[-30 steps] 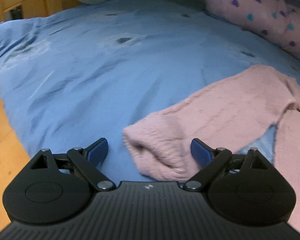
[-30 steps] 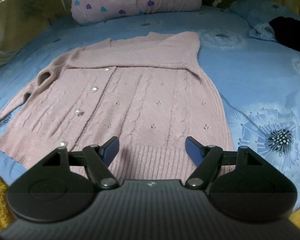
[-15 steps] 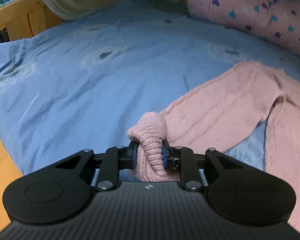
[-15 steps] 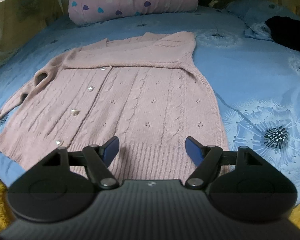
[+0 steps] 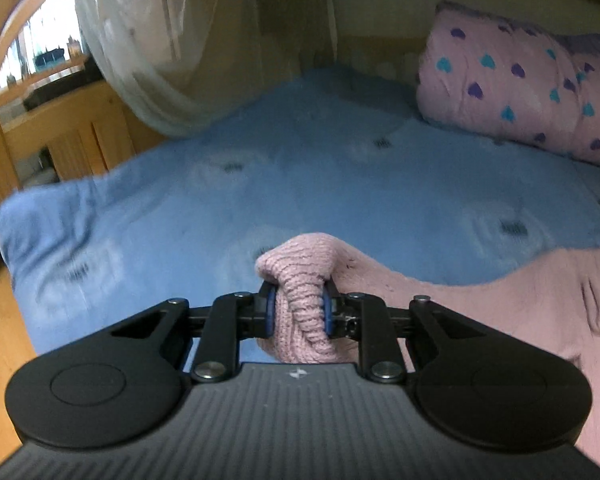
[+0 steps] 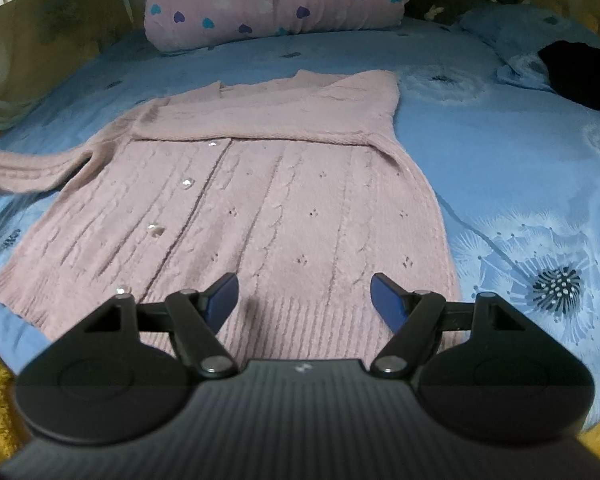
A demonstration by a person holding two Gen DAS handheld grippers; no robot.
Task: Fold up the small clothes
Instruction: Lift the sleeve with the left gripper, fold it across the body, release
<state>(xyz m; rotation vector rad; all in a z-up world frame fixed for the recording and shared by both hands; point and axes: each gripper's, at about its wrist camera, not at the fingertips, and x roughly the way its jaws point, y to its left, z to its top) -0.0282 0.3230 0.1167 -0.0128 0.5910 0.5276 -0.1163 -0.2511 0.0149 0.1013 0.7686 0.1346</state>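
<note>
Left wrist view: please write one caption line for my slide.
Left gripper shut on the cuff of a pink cardigan, above a blue bed.

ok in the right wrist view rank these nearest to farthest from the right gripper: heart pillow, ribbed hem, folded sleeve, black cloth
From the right gripper:
1. ribbed hem, right under the fingers
2. folded sleeve, across the cardigan's chest
3. black cloth, far right
4. heart pillow, at the bed's far end, slightly left of centre

Open blue bed (image 6: 480,168) lies right of the cardigan (image 6: 284,200). The heart-print pillow (image 6: 276,0) blocks the far edge, and dark clothing (image 6: 580,72) crowds the far right corner.
</note>
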